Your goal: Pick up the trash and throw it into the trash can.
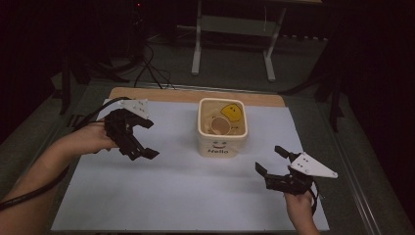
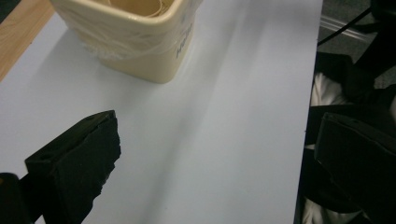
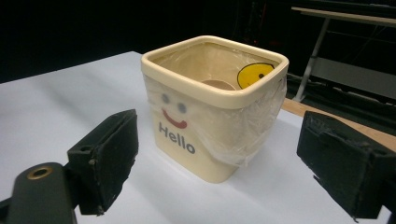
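A wooden table (image 1: pixel 147 93) carries a large pale sheet (image 1: pixel 171 191) — smooth, matte, bluish-white — that covers nearly all of the top, leaving a strip of bare wood along the far edge. Beyond it stands the white metal frame of another table (image 1: pixel 235 34) on a dark floor.

Toward the far middle of the sheet sits a cream plastic bin (image 1: pixel 222 128), square with rounded corners and a thick rolled rim. Its front face bears a printed smiling face and the word "Hello". A thin, crinkled clear plastic liner (image 3: pixel 233 126) lines the inside and folds down over the outer walls. Inside, against the far wall, lies a round yellow smiley piece (image 1: pixel 231 112), with a round tan object (image 1: pixel 219 126) beside it; what that one is cannot be told.

The left gripper (image 1: pixel 143 138) hovers left of the bin, its black, rough-edged jaws spread wide with nothing between them; in the left gripper view they frame bare sheet, the bin standing farther off. The right gripper (image 1: pixel 272 159), topped by a grey three-cornered plate, sits near and right of the bin — jaws likewise wide apart, empty, touching nothing, the bin framed between them in the right gripper view.
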